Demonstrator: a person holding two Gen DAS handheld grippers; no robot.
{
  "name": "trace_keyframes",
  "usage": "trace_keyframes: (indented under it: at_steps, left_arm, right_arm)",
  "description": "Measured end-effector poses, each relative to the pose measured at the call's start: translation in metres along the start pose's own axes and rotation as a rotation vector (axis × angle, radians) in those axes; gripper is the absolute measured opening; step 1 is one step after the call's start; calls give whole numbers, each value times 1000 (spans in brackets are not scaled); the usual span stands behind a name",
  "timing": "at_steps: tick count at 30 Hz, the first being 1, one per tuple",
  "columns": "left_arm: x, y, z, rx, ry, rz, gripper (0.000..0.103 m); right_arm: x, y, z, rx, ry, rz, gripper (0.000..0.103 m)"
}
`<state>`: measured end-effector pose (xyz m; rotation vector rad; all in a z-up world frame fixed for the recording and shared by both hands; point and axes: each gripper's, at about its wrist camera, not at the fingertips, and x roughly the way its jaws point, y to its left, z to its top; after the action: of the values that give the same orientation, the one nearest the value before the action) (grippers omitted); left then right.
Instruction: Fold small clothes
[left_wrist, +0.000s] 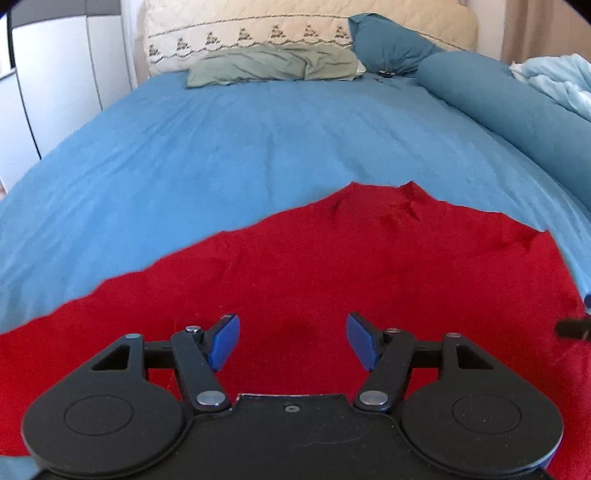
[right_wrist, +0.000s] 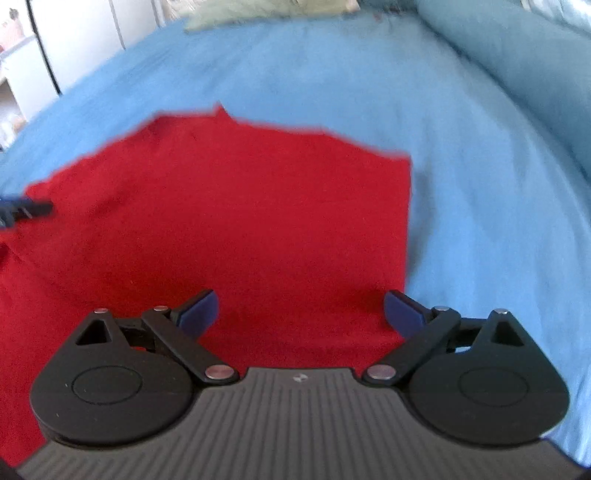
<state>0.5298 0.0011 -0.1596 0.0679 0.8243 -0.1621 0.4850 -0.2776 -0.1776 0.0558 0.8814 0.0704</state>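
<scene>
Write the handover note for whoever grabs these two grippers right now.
Left gripper: open, empty, fingers over the red garment, near its middle.
Right gripper: open, empty, over the garment's right part, its right finger close to the right edge.
Garment: spread on the blue bedsheet, mostly flat with a few creases toward the far edge. Green pillow and teal bolster lie at the far end, apart from it.
Done: garment laid out; no fold is visible.
Left: grip the edges, fold it.
</scene>
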Motion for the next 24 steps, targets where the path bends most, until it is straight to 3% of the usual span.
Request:
trace_keyframes:
  at_steps: [5,7,9,12,17,20,24]
  left_arm:
    - [35,22,-2,-127,96,19,70]
    - [37,26,0,-146,90,10,71]
    - [33,23,5,-138,91,23,70]
    - [13,16,10,-95,-3,-24,75]
    - [35,19,3,-108,103,-20,76]
    - [34,19,-2,-87,81,-23,76]
    - [35,12,-6,-33,77,-1,77]
  right_arm:
    - [17,-2,27,44,-21,9,103]
    - [26,-3,31,82,-11,10,103]
    - [34,-6,36,113,1,8,103]
    - [40,-6,42,134,-4,21,103]
    - [50,-6,48,82,-35,14,103]
    - [76,-25,55,104,-26,-73,103]
    - [87,-44,62,177,-7,-74,103]
